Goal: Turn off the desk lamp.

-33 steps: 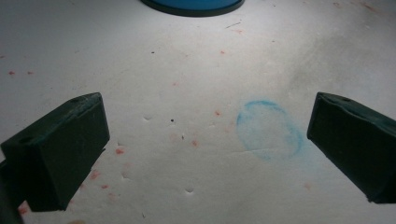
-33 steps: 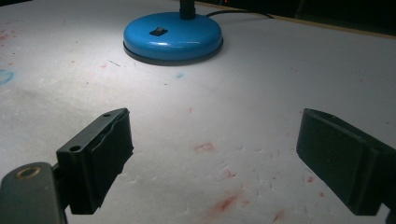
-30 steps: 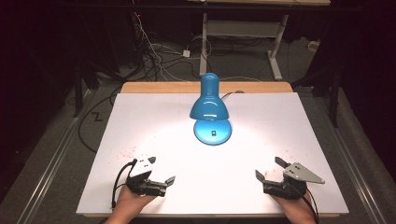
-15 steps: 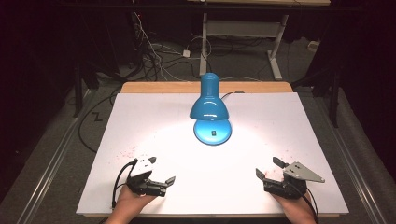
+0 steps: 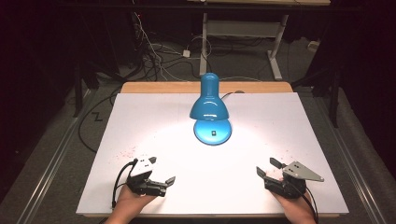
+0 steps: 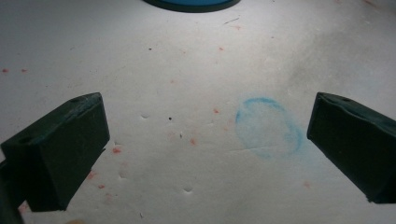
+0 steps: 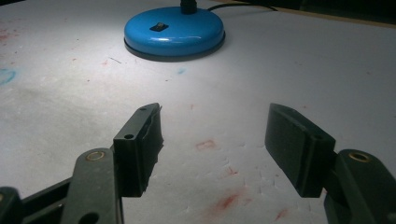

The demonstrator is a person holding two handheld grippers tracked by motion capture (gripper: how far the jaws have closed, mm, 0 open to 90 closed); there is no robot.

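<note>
The blue lamp [image 5: 209,109] stands lit at the counter's [image 5: 140,116] far middle, well apart from both hands; the left claw [image 5: 164,183] gapes wide and empty; the right claw [image 5: 268,167], empty too, has just been closing to a middling gap.

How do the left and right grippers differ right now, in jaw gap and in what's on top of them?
The left gripper has its jaws spread wide over a blue ring stain; the right gripper has jaws that stand narrower and have just been closing, with nothing between them. The right carries a grey three-cornered plate; the left's top is white. Both rest low at the near edge of the white table, empty, facing the blue lamp.
</note>
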